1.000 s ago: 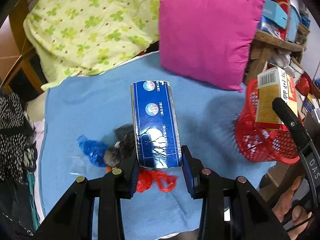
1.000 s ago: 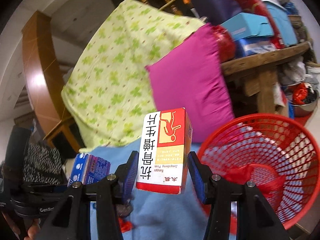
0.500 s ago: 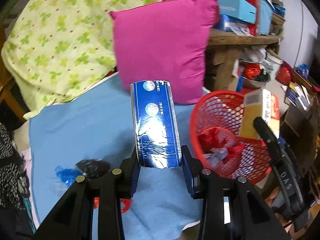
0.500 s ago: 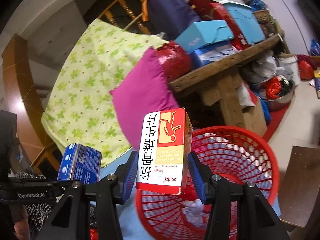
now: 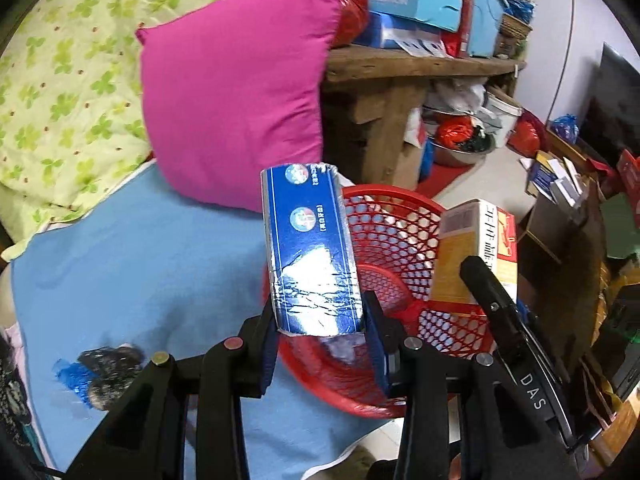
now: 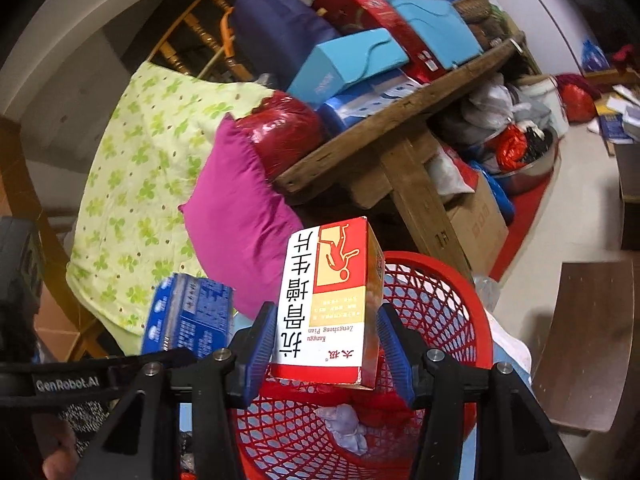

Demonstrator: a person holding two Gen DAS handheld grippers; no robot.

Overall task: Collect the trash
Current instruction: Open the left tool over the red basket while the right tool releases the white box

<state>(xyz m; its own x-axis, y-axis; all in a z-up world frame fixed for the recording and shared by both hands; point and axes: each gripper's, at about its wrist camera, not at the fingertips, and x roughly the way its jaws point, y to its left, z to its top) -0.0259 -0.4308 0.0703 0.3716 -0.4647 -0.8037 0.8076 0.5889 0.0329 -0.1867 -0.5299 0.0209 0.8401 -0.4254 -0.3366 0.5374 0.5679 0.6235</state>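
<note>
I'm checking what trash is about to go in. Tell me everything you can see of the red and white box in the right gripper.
The red and white box is a small upright carton, seemingly cardboard, printed upside down with black characters on white, a red figure on a yellow panel and a barcode side. It sits between the right gripper, whose jaws are opening, a gap showing at the right pad. It hangs over the red basket, beside the blue box.
</note>
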